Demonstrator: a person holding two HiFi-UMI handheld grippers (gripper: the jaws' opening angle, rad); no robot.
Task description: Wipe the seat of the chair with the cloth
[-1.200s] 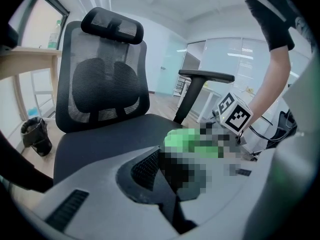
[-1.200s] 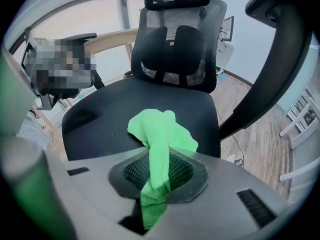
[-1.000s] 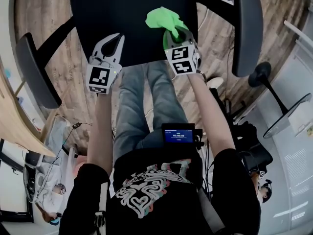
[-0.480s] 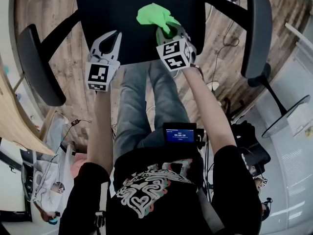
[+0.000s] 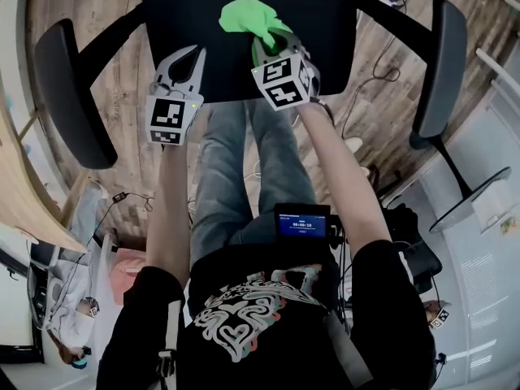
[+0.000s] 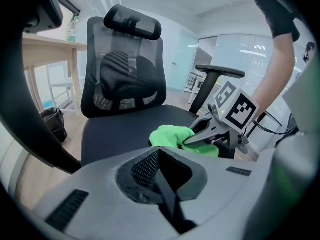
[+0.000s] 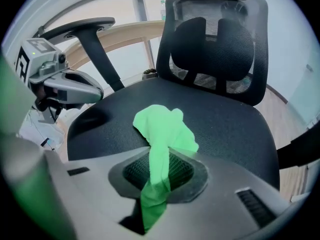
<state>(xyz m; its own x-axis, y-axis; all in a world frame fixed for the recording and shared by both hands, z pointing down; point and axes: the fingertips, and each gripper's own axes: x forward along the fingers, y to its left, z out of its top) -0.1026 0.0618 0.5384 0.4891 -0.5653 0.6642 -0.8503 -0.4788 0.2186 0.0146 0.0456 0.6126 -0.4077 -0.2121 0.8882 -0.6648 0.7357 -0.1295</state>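
Jaws of the right gripper [image 7: 159, 181] are pinching one tail of the green cloth [image 7: 162, 126]. Its bunched part is lying just ahead of them on the chair seat [image 7: 225, 129], with the long axis pointing toward the backrest [image 7: 220, 49]. The left gripper [image 5: 193, 55], closed and empty, is hovering beside, over the front edge.

Black chair seat [image 5: 325, 47] with a green cloth [image 5: 244, 13] laid on it
The padded seat is set between two armrests and is carried above a wooden plank floor [image 5: 122, 128]. The crumpled cloth is spread on the seat's front half, near the middle, and one end is drawn up off the fabric toward the front edge.
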